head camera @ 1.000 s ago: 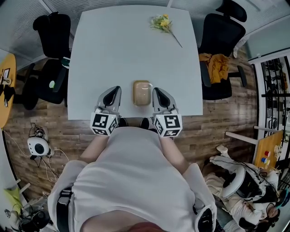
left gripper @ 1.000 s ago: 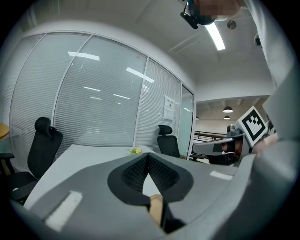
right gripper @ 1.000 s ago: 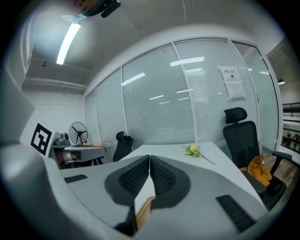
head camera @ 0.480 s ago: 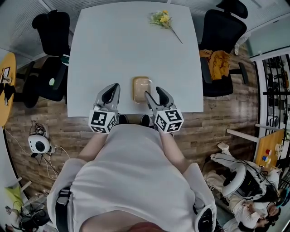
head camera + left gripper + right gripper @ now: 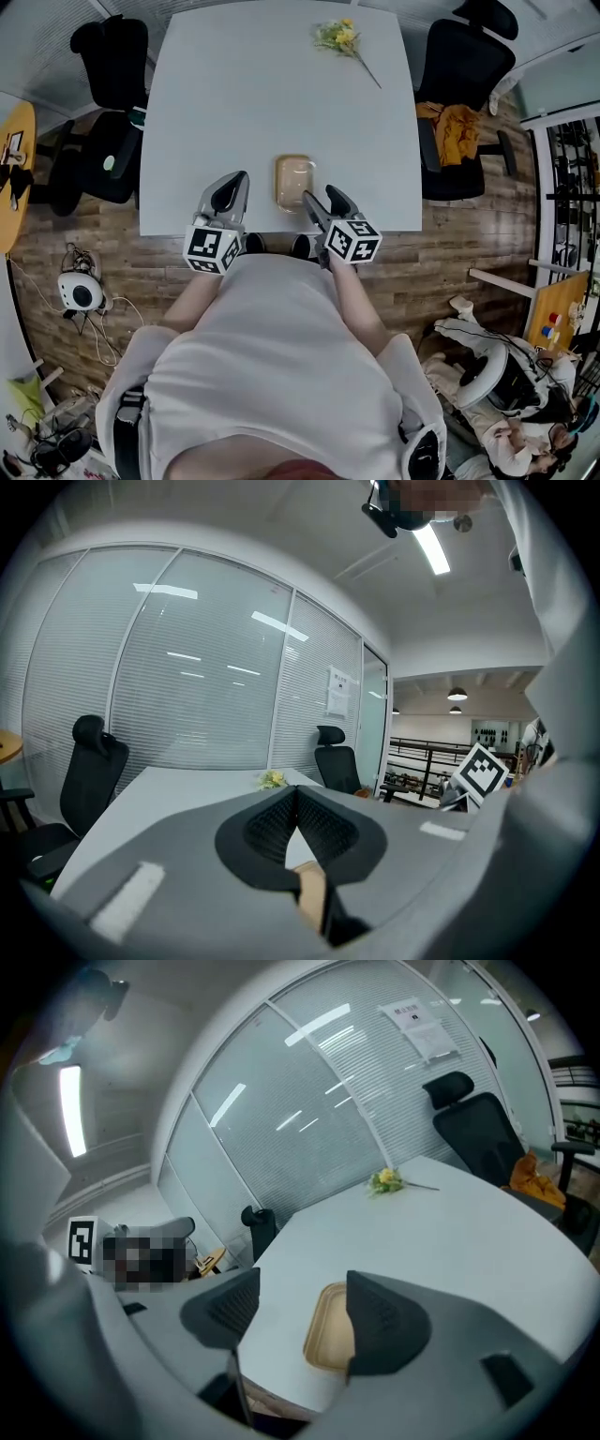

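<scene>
Your right gripper (image 5: pixel 321 200) sits at the near edge of the table (image 5: pixel 244 103), turned inward to your left, with its marker cube drawn back close to your body. Its jaws are spread wide and grip nothing. In the right gripper view the tray (image 5: pixel 328 1333) shows through the gap, lying on the table below and ahead of them. Your left gripper (image 5: pixel 231 190) points straight ahead over the same edge, and its jaws are pressed together.

The tray is tan and shallow, a rectangle with rounded corners and a raised rim. It lies flat near the front edge of the table between your two grippers, its long side running away from you. The right gripper's tips are just beside its near right corner. A sprig of yellow flowers (image 5: pixel 339 42) lies well apart at the far end.
</scene>
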Tool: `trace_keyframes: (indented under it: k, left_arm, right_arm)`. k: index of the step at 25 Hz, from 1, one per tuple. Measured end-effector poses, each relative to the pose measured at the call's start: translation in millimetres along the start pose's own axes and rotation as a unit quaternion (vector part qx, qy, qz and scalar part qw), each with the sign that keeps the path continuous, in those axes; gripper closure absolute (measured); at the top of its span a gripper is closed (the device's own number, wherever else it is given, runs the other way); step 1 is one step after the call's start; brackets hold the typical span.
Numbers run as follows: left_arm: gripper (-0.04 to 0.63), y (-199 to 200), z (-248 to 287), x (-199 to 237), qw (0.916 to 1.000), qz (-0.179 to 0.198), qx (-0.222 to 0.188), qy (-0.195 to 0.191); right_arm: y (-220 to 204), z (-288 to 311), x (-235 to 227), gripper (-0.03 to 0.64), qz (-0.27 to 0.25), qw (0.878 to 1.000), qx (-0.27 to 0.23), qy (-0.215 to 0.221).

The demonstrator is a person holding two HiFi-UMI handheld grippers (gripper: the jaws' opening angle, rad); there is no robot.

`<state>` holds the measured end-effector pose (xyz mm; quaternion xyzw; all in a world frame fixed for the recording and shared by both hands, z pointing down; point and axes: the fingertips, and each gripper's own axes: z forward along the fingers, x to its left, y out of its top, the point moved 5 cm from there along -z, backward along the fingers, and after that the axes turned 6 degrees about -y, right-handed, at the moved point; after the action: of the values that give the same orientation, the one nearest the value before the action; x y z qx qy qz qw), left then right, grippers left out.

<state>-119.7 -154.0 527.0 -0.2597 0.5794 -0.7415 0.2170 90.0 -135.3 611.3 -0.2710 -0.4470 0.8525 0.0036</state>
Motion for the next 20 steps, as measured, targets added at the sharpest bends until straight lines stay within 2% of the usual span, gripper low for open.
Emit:
trace_keyframes:
  k: [4,9,14,20]
  left_arm:
    - [0.586,-0.9,-2.4,-1.0,1.0000,-0.002,0.001,0.002]
    - [0.586,-2.6,-3.7,-1.6,1.0000,-0.005,0.004,0.006]
    - [0.586,-4.2,-3.8,-1.6,0.9999,-0.008,0.005,0.009]
    - [0.586,-5.8,-6.3,-2.1,0.9998,-0.009,0.010,0.015]
  right_arm:
    - [-20.8,4.0,-21.0,0.351,0.059,0.998,0.016,-0.004]
    - [-47.3,10.8,-50.6,0.345,0.134,0.990,0.033,-0.019]
    - [-78.9,21.5,-73.8,0.334,0.205,0.976,0.060,-0.032]
    - [-101.8,30.2,-91.3,0.331,0.266,0.961,0.073,-0.035]
